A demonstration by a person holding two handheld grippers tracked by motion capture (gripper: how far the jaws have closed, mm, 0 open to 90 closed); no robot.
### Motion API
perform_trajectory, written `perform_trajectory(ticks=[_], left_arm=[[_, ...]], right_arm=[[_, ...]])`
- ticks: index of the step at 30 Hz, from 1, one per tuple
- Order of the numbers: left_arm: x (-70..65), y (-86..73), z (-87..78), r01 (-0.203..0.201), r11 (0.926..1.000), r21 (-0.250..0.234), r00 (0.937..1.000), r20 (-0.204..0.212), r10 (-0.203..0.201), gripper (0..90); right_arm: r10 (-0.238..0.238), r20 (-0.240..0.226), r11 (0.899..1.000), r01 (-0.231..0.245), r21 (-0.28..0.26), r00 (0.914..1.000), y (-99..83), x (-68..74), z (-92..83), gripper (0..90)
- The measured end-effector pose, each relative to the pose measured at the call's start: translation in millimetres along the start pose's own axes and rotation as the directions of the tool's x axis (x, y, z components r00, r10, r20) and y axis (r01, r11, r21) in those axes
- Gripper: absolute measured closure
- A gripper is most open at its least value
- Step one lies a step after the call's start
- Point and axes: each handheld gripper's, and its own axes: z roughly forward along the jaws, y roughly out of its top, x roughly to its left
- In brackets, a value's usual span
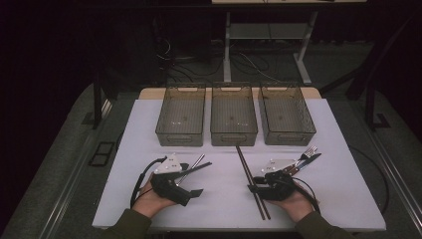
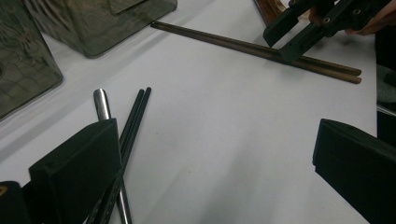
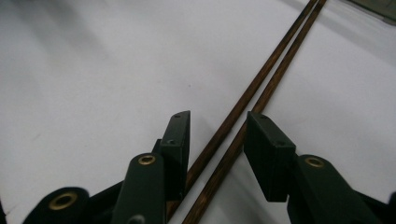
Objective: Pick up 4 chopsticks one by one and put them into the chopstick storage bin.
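The right hand-held gripper (image 3: 217, 140) straddles the pair of brown chopsticks (image 1: 251, 179), which lie side by side on the white worktop (image 1: 224, 199) in front of the middle bin (image 1: 233, 115); its jaws stand partly apart with the sticks between them, seemingly not yet pinched, a placement judged to suit lifting both together. The left hand-held gripper (image 2: 219, 163) rests wide apart beside the black chopsticks (image 2: 130, 126) and a metal handle (image 2: 101, 103), apparently waiting its turn, the three bins being empty
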Motion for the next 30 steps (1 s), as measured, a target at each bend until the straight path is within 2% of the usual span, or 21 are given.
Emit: perform_trajectory(ticks=[4, 16, 30], left_arm=[[0.6, -0.1, -0.5, -0.001, 1.0, 0.001, 1.0, -0.001, 0.001, 0.0], [0.9, -0.1, -0.2, -0.006, 1.0, 0.007, 1.0, 0.002, 0.006, 0.0], [0.2, -0.1, 0.4, 0.002, 1.0, 0.001, 1.0, 0.004, -0.002, 0.0]], right_arm=[[0.0, 0.015, 1.0, 0.0, 0.02, 0.9999, -0.7, 0.3, 1.8, 62.2], [-0.03, 0.054, 0.999, 0.029, 0.027, 0.9981, -1.2, 3.0, 2.8, 69.1], [-0.016, 0.049, 0.999, 0.015, 0.03, 0.9987, -0.8, 2.3, 2.3, 70.4]])
